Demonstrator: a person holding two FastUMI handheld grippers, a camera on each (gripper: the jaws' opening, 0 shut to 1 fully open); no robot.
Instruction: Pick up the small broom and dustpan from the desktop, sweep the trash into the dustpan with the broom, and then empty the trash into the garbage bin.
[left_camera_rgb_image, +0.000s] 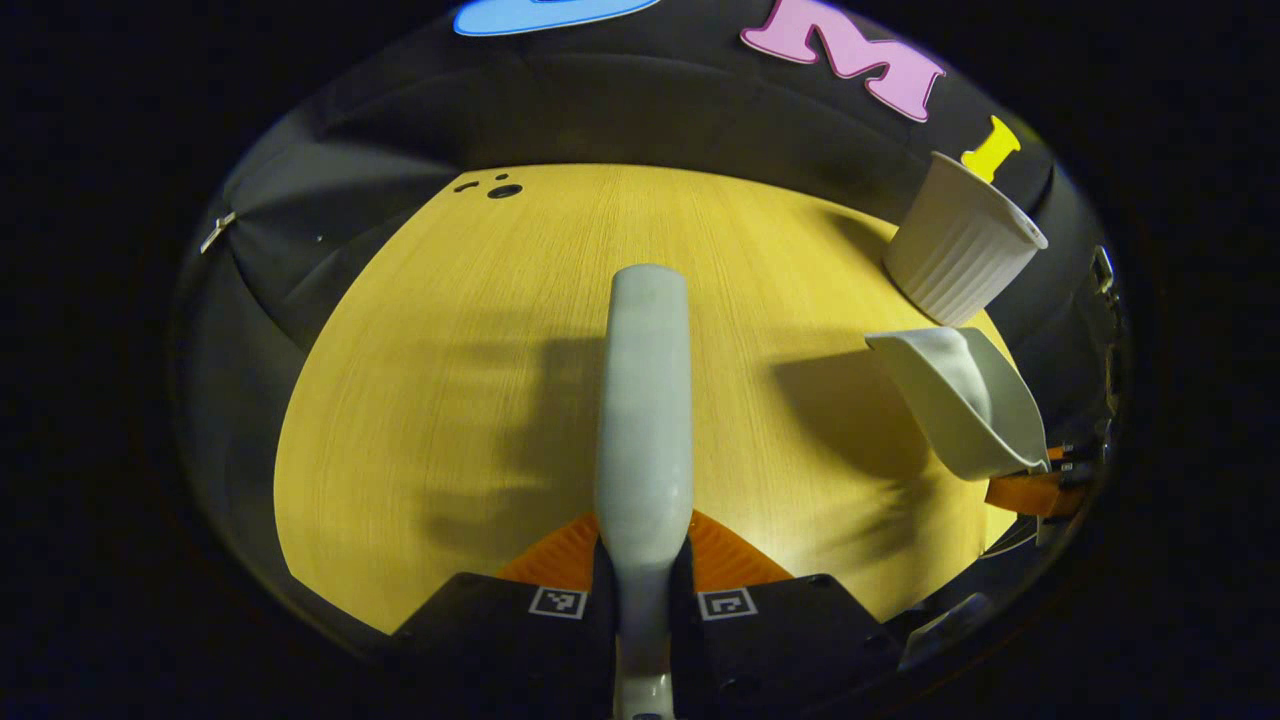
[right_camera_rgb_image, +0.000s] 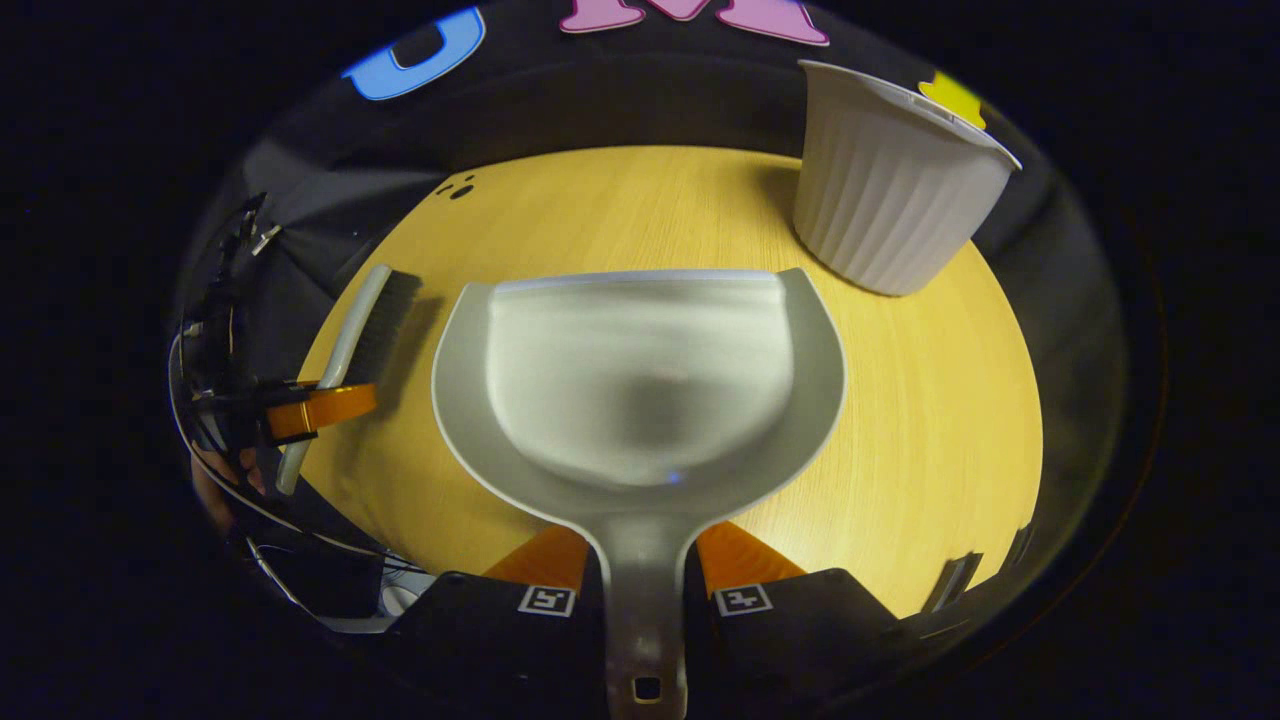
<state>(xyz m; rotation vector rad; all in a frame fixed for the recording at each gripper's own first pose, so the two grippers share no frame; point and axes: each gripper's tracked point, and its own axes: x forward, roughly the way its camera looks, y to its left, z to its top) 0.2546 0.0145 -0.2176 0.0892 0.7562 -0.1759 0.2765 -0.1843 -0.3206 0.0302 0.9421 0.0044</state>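
Observation:
My left gripper (left_camera_rgb_image: 645, 548) is shut on the pale handle of the small broom (left_camera_rgb_image: 645, 400), which points away from me over the wooden table (left_camera_rgb_image: 430, 420). In the right gripper view the broom (right_camera_rgb_image: 345, 345) shows dark bristles and hangs at the table's left edge, held by the left gripper (right_camera_rgb_image: 320, 405). My right gripper (right_camera_rgb_image: 640, 562) is shut on the handle of the grey dustpan (right_camera_rgb_image: 640, 380), held above the table with its scoop bare. The dustpan (left_camera_rgb_image: 965, 400) hangs to the right of the broom. Small dark bits (left_camera_rgb_image: 498, 188) (right_camera_rgb_image: 458, 188) lie at the table's far edge.
A white ribbed garbage bin (left_camera_rgb_image: 960, 250) (right_camera_rgb_image: 890, 190) stands at the table's far right, just beyond the dustpan. The black cloth wall (left_camera_rgb_image: 640, 110) closes the space behind the table. Cables (right_camera_rgb_image: 215, 330) hang by the left gripper.

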